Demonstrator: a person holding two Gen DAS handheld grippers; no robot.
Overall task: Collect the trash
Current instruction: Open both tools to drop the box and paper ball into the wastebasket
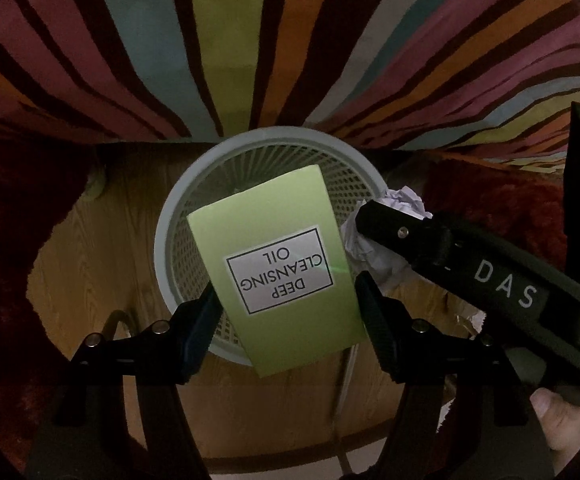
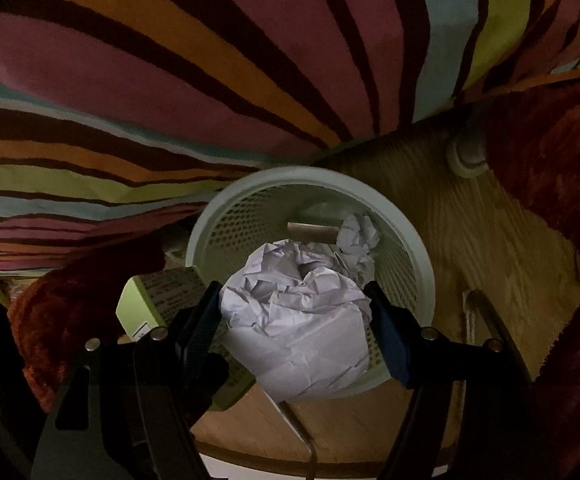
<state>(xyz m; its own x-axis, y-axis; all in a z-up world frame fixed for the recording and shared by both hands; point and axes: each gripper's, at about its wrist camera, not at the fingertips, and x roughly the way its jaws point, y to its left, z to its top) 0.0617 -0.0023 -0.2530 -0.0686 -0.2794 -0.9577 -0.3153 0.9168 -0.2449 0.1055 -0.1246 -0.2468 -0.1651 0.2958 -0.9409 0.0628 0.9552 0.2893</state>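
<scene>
The left gripper (image 1: 286,308) is clamped on a green carton (image 1: 282,264), one pad on each long edge near the carton's near end. The carton's long axis runs from the claw away toward the far side, so its far end hangs over the mouth of the pale mesh wastebasket (image 1: 178,216) while its near end overhangs the basket's near rim. The basket stands on a wooden floor (image 1: 102,248), against a striped cloth (image 1: 210,40) on its far side.

Just right of the carton, the right gripper (image 2: 294,320) has its jaws partly closed on a crumpled ball of white paper (image 2: 298,320), both pads pressing into the sides. In its own view the ball sits directly above the basket opening, slightly toward the near rim. Lower in the basket lie a cardboard tube (image 2: 312,232) and a smaller paper wad (image 2: 360,236).

The coming move looks like a release, and it turns on what lies straight below each claw. The paper seems the better placed, though the fisheye view makes its margin from the near rim hard to judge. The carton probably needs carrying farther over the basket, or tipping far end down, so it does not catch on the near rim.
</scene>
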